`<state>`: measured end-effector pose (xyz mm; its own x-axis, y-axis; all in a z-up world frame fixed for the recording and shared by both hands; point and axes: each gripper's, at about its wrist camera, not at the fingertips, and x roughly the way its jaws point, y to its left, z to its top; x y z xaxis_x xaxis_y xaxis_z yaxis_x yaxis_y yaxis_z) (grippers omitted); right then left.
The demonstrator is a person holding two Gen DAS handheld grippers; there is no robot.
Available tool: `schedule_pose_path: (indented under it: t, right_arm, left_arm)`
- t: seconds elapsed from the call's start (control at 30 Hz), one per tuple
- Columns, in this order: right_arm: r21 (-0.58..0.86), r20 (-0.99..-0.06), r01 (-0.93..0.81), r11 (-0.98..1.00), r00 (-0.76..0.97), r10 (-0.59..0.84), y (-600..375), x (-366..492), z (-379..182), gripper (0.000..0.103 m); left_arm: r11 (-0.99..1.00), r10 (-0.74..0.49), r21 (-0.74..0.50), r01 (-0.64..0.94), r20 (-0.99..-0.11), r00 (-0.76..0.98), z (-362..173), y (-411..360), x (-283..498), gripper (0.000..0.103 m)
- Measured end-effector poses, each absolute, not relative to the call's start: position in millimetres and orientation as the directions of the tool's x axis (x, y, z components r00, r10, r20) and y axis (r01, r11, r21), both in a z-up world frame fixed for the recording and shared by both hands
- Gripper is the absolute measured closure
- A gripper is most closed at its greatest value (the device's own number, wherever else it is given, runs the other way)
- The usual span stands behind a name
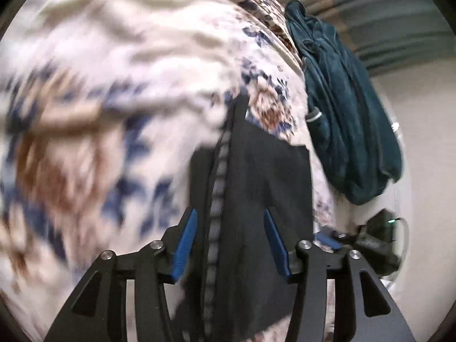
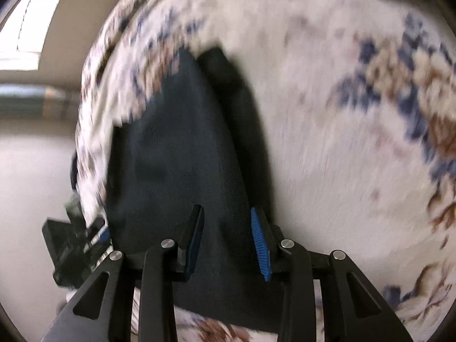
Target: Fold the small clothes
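A small black garment (image 1: 256, 176) with a grey patterned band (image 1: 218, 188) down its left side lies on a floral blanket (image 1: 99, 99). My left gripper (image 1: 230, 242) hovers over it with its blue pads (image 1: 185, 242) apart; the cloth runs between and under them, untouched by the pads. In the right wrist view the same black garment (image 2: 171, 156) lies flat and tapers away from me. My right gripper (image 2: 228, 242) stands over its near end, with the pads (image 2: 260, 245) apart and not pressing the cloth. Both views are blurred.
A teal fleece garment (image 1: 347, 108) hangs over the blanket's right edge. Beyond it is a striped cloth (image 1: 393, 14). The right gripper's body (image 1: 370, 239) shows low at the right in the left wrist view, and the left gripper's body (image 2: 71, 248) shows low at the left in the right wrist view. A pale floor (image 2: 31, 185) lies past the blanket's left edge.
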<state>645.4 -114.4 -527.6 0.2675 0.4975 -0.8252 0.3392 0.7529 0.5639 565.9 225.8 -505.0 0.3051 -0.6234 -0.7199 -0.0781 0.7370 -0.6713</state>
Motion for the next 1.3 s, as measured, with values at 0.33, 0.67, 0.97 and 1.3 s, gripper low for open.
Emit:
schedule_pose_path:
  t: [0.33, 0.67, 0.97, 1.3]
  right_arm:
    - [0.538, -0.834, 0.299, 0.788, 0.328, 0.444, -95, 734, -538, 0.096]
    - [0.438, -0.884, 0.373, 0.818, 0.344, 0.317, -121, 717, -542, 0.096]
    - [0.573, -0.816, 0.33, 0.751, 0.316, 0.484, -145, 688, -524, 0.028]
    - [0.483, -0.874, 0.305, 0.821, 0.22, 0.433, -152, 563, -522, 0.011]
  left_arm:
    - [0.88, -0.474, -0.449, 0.152, -0.842, 0.256, -512, 145, 653, 0.097]
    - [0.879, -0.471, -0.475, 0.033, -0.859, 0.202, -547, 152, 673, 0.093]
    - [0.735, -0.593, -0.668, -0.115, -0.715, 0.37, -483, 223, 566, 0.026]
    - [0.384, -0.707, -0.803, -0.457, -0.574, 0.414, -521, 186, 380, 0.022]
